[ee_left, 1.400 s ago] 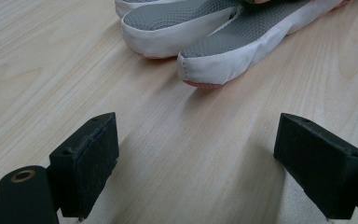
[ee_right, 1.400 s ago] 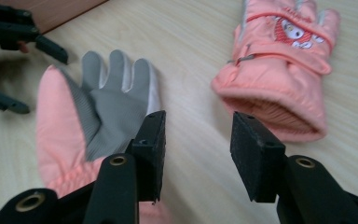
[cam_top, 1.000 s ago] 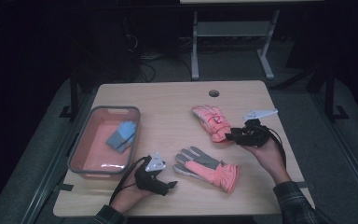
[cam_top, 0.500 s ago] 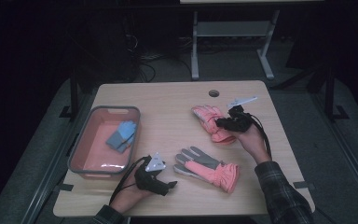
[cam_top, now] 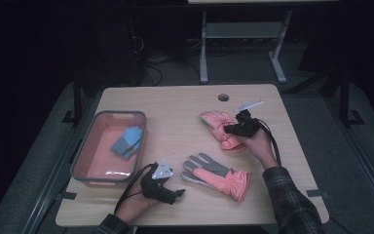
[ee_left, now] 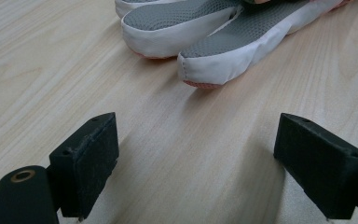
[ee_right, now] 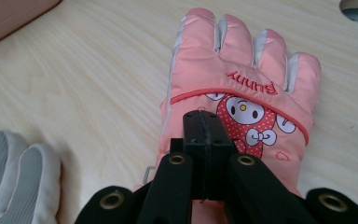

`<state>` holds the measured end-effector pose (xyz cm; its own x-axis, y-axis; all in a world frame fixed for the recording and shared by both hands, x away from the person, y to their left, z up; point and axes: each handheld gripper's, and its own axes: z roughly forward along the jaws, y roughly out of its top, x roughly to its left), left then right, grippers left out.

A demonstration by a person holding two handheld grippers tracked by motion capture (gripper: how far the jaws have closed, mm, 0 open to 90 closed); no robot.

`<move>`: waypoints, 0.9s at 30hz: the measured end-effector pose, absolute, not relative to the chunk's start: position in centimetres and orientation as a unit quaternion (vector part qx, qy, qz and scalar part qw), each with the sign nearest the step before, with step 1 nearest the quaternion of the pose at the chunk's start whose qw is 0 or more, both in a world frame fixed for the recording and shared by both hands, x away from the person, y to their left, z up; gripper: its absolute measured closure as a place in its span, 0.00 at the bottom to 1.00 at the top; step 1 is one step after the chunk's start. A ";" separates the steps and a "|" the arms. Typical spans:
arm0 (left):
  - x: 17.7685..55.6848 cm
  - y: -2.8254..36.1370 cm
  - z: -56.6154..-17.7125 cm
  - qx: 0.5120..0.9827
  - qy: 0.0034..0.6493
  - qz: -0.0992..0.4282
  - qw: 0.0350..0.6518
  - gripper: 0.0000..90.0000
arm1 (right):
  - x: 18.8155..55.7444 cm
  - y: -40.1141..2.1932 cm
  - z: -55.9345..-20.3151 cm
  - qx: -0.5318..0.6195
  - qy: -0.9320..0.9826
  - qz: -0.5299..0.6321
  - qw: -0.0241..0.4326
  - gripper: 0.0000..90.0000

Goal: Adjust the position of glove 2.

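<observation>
Right claw (ee_right: pixel 208 140) was clenched, jaws fully together over the back of the pink glove (ee_right: pixel 235 100) by the table's right edge; its jaws had just been closing; whether any fabric was pinched between them could not be told from the right gripper view. Left claw (ee_left: pixel 205 163) stood released, jaws wide apart on bare table (ee_left: pixel 51 70), just short of the fingertips of the second glove (ee_left: pixel 200 37) near the front edge.

Risks, as judged: a pinch on the outer shell alone could slip off once lifted, since the padded fabric looked smooth and puffy; a thin fold might let the glove sag and drag across the table; the left claw, if shut where it stood, would meet only wood.

Materials: pink glove, quilted shell, white finger sides, a cartoon patch and stitched lettering, soft and bulky; second glove lay palm up, grey textured grip fabric with white edging, coral cuff; the tray (cam_top: pixel 85 146) at the left edge was rigid, pink inside, grey-rimmed, holding a small blue cloth item (cam_top: pixel 126 141); table, pale wood grain, flat.
</observation>
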<state>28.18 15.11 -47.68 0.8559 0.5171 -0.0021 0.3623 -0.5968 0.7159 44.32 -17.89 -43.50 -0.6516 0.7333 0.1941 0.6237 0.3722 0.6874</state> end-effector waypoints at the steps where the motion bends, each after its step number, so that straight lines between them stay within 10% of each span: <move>1: 28.2 15.1 -47.7 0.887 0.248 0.103 0.375 0.14 | 43.9 -18.1 -43.6 0.410 0.826 0.382 0.067 1.00; 27: 28.1 15.1 -47.7 0.887 0.250 0.101 0.376 0.14 | 36.2 -22.2 -43.3 0.356 0.855 0.374 0.050 0.97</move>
<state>28.15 15.09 -47.67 0.8550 0.5186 -0.0079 0.3664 -0.5930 0.7170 36.17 -22.24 -43.30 -0.7415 0.6460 0.1811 0.5715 0.4668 0.6749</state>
